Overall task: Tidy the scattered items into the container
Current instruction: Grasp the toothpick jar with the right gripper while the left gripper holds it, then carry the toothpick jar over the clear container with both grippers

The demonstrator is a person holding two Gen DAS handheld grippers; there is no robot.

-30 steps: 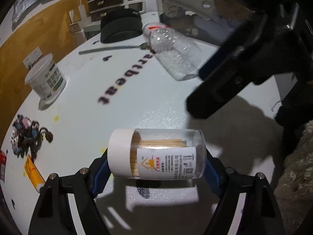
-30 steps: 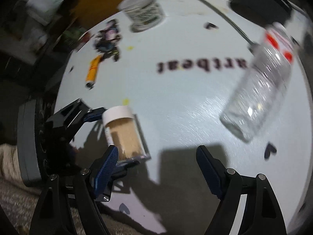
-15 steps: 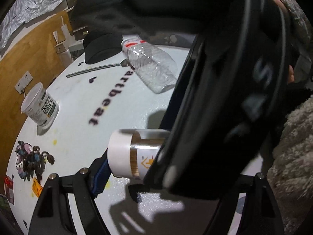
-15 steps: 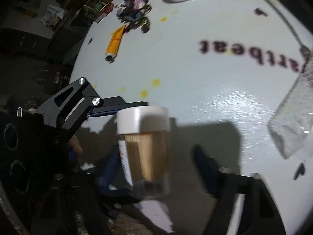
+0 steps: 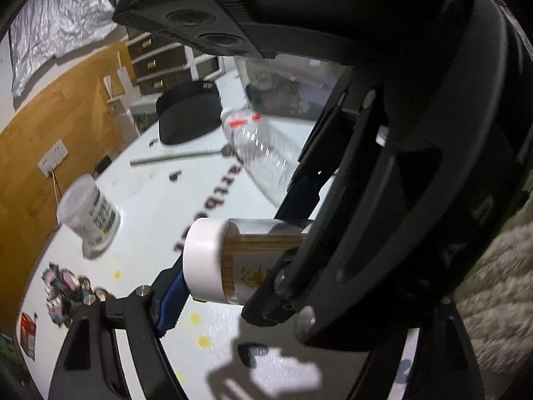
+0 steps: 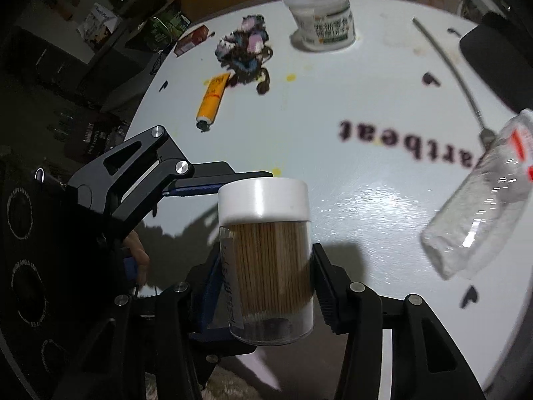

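My right gripper (image 6: 266, 286) is closing its jaws on the toothpick jar (image 6: 266, 260), pads at both sides of its clear body. My left gripper (image 5: 233, 266) clamps that same jar end to end, above the white table (image 6: 333, 183). Behind lie an empty bottle (image 6: 479, 206), white tub (image 6: 321, 20) and orange tube (image 6: 213, 96).

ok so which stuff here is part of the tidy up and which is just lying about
Job: toothpick jar between both grippers, left gripper, right gripper closing on it, orange tube, plastic bottle, white tub.

Lying about: black cushion, wall socket.
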